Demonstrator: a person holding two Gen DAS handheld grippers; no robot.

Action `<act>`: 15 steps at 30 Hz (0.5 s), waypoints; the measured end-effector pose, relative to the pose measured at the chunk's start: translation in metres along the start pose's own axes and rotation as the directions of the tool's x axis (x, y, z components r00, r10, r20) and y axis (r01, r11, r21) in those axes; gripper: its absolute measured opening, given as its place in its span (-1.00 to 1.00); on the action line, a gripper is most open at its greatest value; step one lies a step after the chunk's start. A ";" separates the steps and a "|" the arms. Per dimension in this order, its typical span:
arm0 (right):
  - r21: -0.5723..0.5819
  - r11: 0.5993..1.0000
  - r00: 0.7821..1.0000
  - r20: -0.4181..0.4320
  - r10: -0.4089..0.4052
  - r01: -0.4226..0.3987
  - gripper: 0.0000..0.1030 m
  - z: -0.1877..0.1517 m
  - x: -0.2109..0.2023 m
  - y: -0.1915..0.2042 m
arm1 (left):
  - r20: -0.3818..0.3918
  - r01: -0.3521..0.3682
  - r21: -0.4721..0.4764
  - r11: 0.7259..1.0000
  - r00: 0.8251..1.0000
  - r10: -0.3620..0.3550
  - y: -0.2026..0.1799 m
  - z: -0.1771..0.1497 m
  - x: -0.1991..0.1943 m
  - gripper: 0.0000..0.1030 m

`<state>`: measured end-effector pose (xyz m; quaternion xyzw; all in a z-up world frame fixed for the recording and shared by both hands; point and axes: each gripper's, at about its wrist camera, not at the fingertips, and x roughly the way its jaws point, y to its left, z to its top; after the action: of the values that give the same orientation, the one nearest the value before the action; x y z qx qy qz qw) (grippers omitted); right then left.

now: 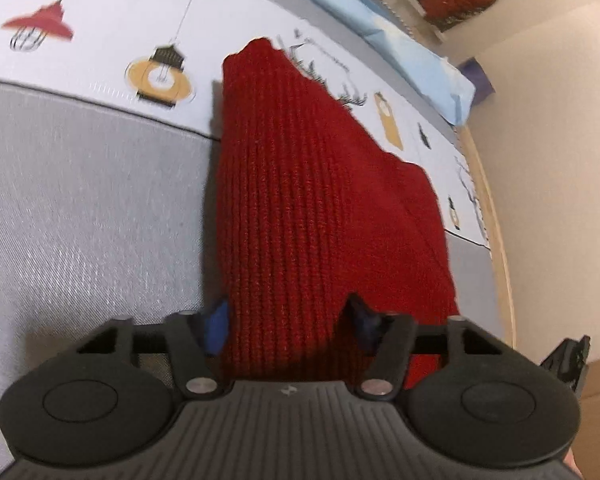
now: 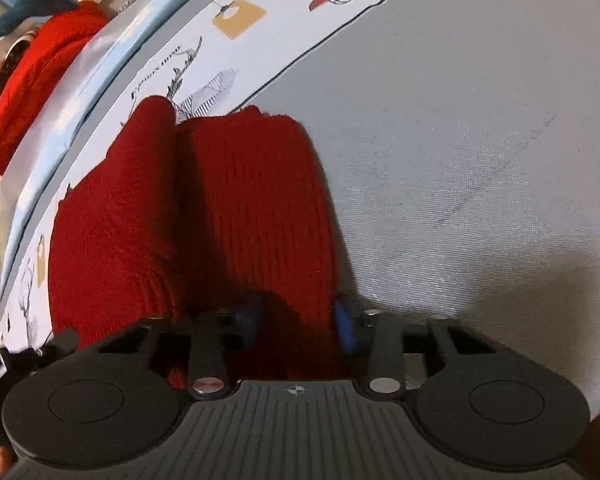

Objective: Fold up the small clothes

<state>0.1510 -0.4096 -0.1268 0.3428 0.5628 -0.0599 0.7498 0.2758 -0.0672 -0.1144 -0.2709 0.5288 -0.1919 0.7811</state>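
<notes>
1. Folding the red knitted garment is the step in hand, judged from how it lies: a narrow, already doubled strip runs straight ahead of both grippers over the grey cloth and onto the lamp-printed sheet beyond it.
2. The left gripper has its blue-padded fingers apart, one on each side of the near hem, with knit filling the gap between them. Whether they pinch the fabric cannot be told; they look spread, not clamped.
3. The right gripper stands the same way at its own end of the garment: fingers spread, the thick fold between them. Its left finger lies in shadow.
4. To do this well, each gripper should probably take every layer at the hem, not the top one alone; the rib knit is thick and springy and could slip a layer.
5. Both should likely rise level and travel forward together, so the near edge lands square on the far edge ahead of the fingertips.
6. A separate flap lies to the left of the right gripper's fingers; it may drag or open the fold if left loose.
7. Another red knit sits far ahead and left, past the pale blue edge, well apart.
</notes>
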 end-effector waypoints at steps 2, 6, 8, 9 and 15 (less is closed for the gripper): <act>-0.017 1.000 1.000 0.020 -0.011 0.011 -0.56 -0.004 0.000 0.009 | 0.023 -0.013 0.034 0.999 1.000 0.012 -0.004 0.003 -0.012 0.13; -0.012 0.999 0.998 0.056 0.037 -0.036 -0.61 -0.006 -0.001 0.033 | 0.101 -0.089 0.083 0.993 0.992 0.081 -0.001 0.013 -0.049 0.11; -0.032 0.997 0.995 0.055 0.078 -0.076 -0.63 -0.011 0.003 0.051 | 0.138 -0.124 0.100 0.987 0.984 0.110 0.005 0.021 -0.072 0.10; -0.048 0.994 0.993 0.051 0.105 -0.103 -0.64 -0.014 0.008 0.062 | 0.159 -0.140 0.109 0.984 0.980 0.122 0.009 0.025 -0.086 0.09; -0.161 0.965 0.978 -0.016 0.209 -0.209 -0.65 -0.038 0.036 0.134 | 0.241 -0.242 0.078 0.967 0.946 0.218 0.059 0.046 -0.154 0.07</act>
<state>0.1975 -0.2752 -0.1040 0.3382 0.5259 0.0652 0.7777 0.2625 0.0793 -0.0271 -0.1857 0.4514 -0.0944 0.8676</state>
